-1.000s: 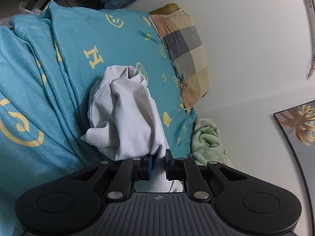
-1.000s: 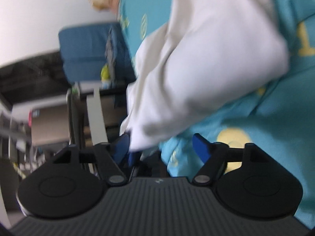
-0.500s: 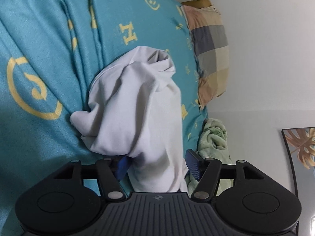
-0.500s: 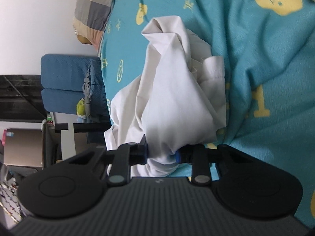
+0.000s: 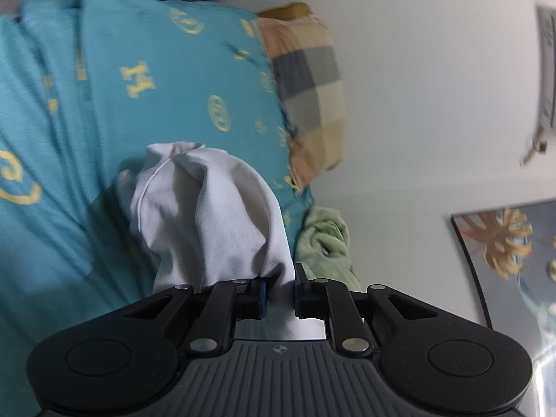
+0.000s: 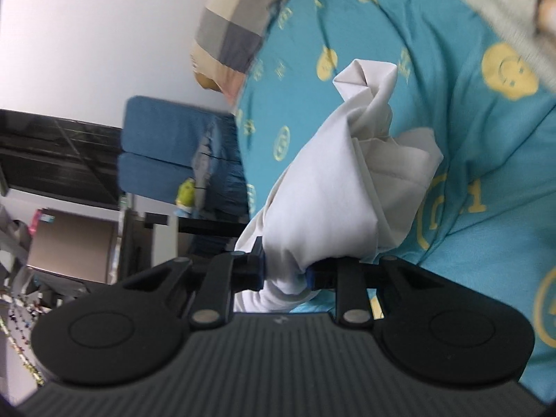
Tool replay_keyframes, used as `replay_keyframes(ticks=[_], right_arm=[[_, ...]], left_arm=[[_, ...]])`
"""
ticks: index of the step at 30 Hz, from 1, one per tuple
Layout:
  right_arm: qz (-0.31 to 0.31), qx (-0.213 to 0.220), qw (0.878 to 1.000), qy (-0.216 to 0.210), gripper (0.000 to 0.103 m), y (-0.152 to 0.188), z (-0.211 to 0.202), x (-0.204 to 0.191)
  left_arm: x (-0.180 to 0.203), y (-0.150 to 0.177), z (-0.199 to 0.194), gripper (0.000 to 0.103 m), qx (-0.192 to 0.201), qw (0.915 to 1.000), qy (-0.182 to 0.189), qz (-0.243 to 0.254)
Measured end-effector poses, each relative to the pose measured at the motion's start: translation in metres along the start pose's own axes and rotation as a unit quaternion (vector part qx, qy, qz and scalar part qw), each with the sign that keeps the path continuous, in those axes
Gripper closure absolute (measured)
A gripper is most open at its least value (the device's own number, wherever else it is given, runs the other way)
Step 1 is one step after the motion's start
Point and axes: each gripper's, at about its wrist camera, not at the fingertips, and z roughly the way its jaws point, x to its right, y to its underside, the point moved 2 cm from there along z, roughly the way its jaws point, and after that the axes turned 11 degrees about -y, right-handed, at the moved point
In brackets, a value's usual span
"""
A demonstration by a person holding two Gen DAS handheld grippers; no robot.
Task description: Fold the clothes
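I had my left gripper [image 5: 278, 293] and right gripper [image 6: 285, 272] each pinching a bunched edge of the white garment [image 5: 208, 215], raised above the teal bedspread [image 5: 104, 104], probably to shake it open for folding.

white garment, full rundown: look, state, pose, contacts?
The white garment is plain, thin woven-looking cloth, bunched and creased, not folded flat. A stitched seam or hem curves along one side. It hangs in a crumpled bundle above the teal bedspread with yellow prints; whether its far end rests on the spread I cannot tell. The left gripper pinches one gathered part, the right gripper clamps a thicker wad. A folded, pointed tip sticks up in the right wrist view.
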Motion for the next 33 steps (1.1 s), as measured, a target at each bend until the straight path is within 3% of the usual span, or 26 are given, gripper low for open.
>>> replay_keyframes(ticks=[5, 10, 15, 19, 22, 24, 26, 29, 33], right_arm=[[-0.017, 0.053, 0.998, -0.022, 0.078, -0.042, -0.065, -0.034], [-0.048, 0.139, 0.989, -0.034, 0.078, -0.104, -0.145, -0.074], [-0.107, 0.255, 0.961, -0.021, 0.078, -0.173, -0.248, -0.118], [-0.161, 0.330, 0.930, 0.011, 0.078, -0.207, -0.316, -0.125], [-0.181, 0.366, 0.912, 0.048, 0.078, -0.218, -0.350, -0.102], [-0.174, 0.373, 0.908, 0.083, 0.078, -0.219, -0.363, -0.070], [-0.140, 0.359, 0.915, 0.123, 0.078, -0.218, -0.359, -0.027], [-0.074, 0.328, 0.928, 0.159, 0.078, -0.204, -0.354, 0.037], [-0.059, 0.326, 0.930, 0.160, 0.079, -0.187, -0.345, 0.079]], left_arm=[[0.094, 0.040, 0.021, 0.088, -0.042, 0.9978, 0.027, 0.043], [0.215, 0.098, 0.075, 0.088, -0.089, 0.9864, 0.082, 0.111], [0.321, 0.177, 0.144, 0.088, -0.156, 0.9632, 0.159, 0.150], [0.359, 0.257, 0.192, 0.087, -0.186, 0.9391, 0.212, 0.197], [0.357, 0.309, 0.229, 0.087, -0.214, 0.9254, 0.219, 0.223], [0.335, 0.337, 0.246, 0.087, -0.239, 0.9212, 0.194, 0.237], [0.308, 0.360, 0.261, 0.087, -0.265, 0.9157, 0.161, 0.255], [0.266, 0.382, 0.269, 0.087, -0.301, 0.9004, 0.118, 0.292], [0.232, 0.397, 0.266, 0.086, -0.313, 0.8886, 0.095, 0.321]])
